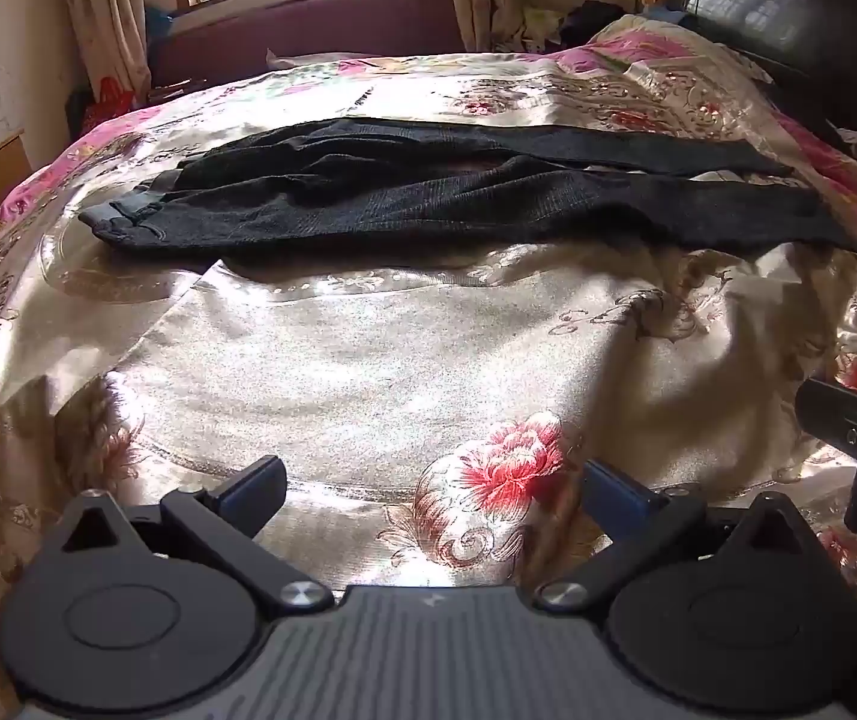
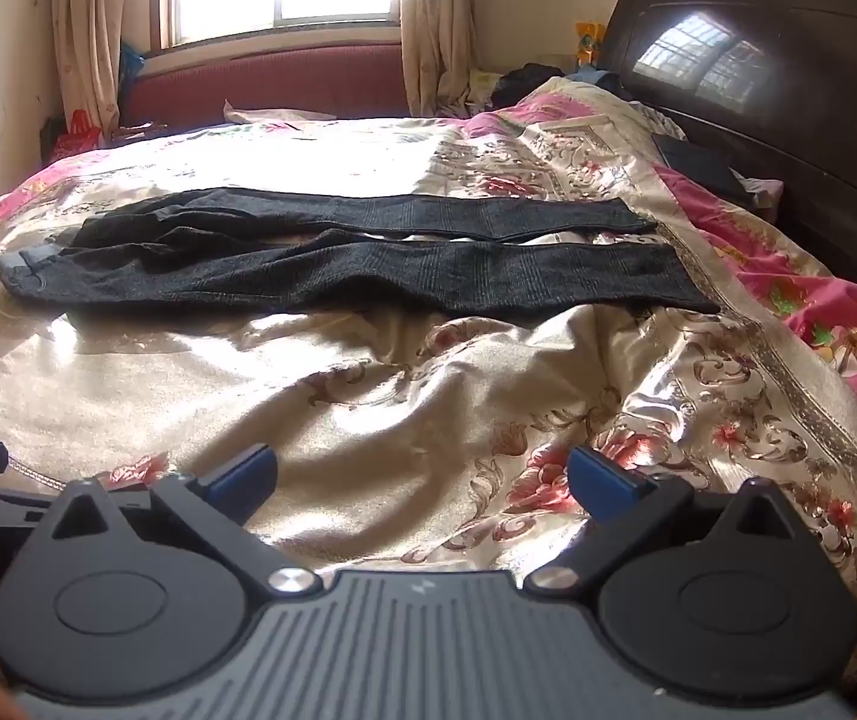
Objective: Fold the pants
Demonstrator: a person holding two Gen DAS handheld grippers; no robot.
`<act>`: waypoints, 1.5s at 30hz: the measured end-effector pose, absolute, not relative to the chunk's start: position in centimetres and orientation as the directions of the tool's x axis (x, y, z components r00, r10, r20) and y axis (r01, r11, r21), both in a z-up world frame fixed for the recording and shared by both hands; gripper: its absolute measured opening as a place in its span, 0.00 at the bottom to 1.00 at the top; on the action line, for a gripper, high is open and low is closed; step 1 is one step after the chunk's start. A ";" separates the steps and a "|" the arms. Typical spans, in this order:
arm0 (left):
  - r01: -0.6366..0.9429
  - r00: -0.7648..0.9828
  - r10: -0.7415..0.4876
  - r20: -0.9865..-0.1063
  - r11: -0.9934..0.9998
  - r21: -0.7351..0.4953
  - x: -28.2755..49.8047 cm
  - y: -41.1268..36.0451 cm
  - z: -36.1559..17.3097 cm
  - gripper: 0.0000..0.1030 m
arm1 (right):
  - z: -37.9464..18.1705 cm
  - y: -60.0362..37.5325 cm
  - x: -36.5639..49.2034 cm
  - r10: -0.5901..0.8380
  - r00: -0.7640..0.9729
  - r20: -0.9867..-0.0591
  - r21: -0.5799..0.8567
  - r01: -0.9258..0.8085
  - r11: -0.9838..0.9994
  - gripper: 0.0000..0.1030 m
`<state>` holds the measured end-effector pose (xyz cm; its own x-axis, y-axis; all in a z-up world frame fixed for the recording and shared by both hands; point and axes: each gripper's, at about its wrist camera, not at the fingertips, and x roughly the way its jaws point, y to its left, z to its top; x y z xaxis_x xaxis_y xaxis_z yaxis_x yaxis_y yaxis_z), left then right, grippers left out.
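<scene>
Looking from the left wrist view, the left gripper (image 1: 431, 489) is hovering with fingers spread wide and empty; the pants (image 1: 458, 198) are lying well beyond them on the bedspread (image 1: 368, 348), long axis running crosswise, waistband at the left.

In the right wrist view, the right gripper (image 2: 422, 483) is also gaping with nothing between its fingers, sitting nearer the leg hems. The dark, ribbed-looking knit is resting flat on glossy floral satin, legs slightly parted.
</scene>
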<state>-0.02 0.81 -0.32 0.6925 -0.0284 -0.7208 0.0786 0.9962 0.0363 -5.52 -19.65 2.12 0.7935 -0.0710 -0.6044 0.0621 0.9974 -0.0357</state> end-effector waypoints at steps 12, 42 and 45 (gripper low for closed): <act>0.096 0.700 -0.046 -0.713 0.995 0.030 -0.6 0.8 0.0 1.00 | 2.2 -19.7 -5.9 -0.082 0.794 -0.603 -0.045 0.069 0.997 0.99; 0.126 0.738 -0.156 -0.656 0.988 -0.094 -2.7 2.1 2.2 1.00 | 4.8 -19.3 -8.5 -0.112 0.830 -0.547 -0.073 0.085 0.994 0.99; 0.134 0.744 -0.141 -0.653 0.989 -0.062 -3.2 1.8 2.3 1.00 | 5.1 -19.5 -8.7 -0.111 0.833 -0.543 -0.070 0.087 0.994 0.99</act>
<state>-3.15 1.76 2.30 0.7438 -0.1415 -0.6533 0.1340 0.9891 -0.0617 -8.75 -19.51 5.10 0.8326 -0.1108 -0.5426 0.0868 0.9938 -0.0698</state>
